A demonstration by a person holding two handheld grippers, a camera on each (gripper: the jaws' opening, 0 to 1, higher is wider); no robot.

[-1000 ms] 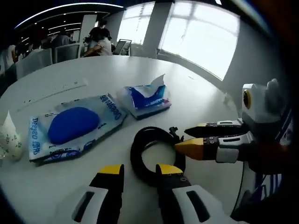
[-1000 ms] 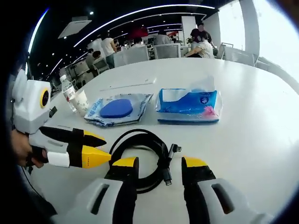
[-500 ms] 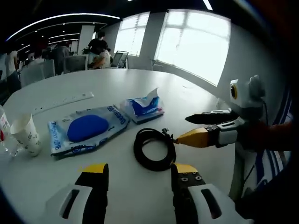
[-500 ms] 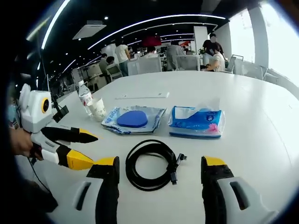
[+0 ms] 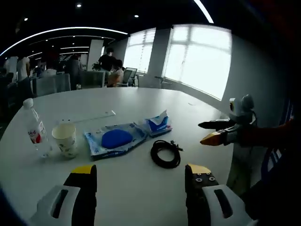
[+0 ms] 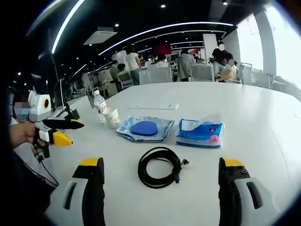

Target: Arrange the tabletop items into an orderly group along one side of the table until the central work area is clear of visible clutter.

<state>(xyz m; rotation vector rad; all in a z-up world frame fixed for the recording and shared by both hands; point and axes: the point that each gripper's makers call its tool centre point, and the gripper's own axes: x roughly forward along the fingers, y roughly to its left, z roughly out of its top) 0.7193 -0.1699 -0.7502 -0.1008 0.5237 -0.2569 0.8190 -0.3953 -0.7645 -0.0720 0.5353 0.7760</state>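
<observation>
1. At the bottom of the left gripper view, the left gripper (image 5: 141,172) stands with its jaws spread wide, holding nothing and touching nothing; the right gripper (image 6: 162,165) is just as wide and empty in its own view.
2. Between and beyond each pair of jaws, a coiled black cable (image 6: 160,166) lies on the white tabletop (image 6: 263,117).
3. Behind the cable sit a blue wet-wipes pack (image 6: 145,128) and a blue tissue pack (image 6: 201,133), side by side.
4. Beside the wipes stand a paper cup (image 5: 65,140) and a water bottle (image 5: 35,127), close together.
5. Farther back, a white power strip (image 6: 153,107) lies flat.
6. Around the tabletop is an open office with large windows (image 5: 197,56), chairs and seated people (image 6: 225,56).
7. Off to the side, the right gripper view catches a hand (image 6: 21,134) holding the left gripper.
</observation>
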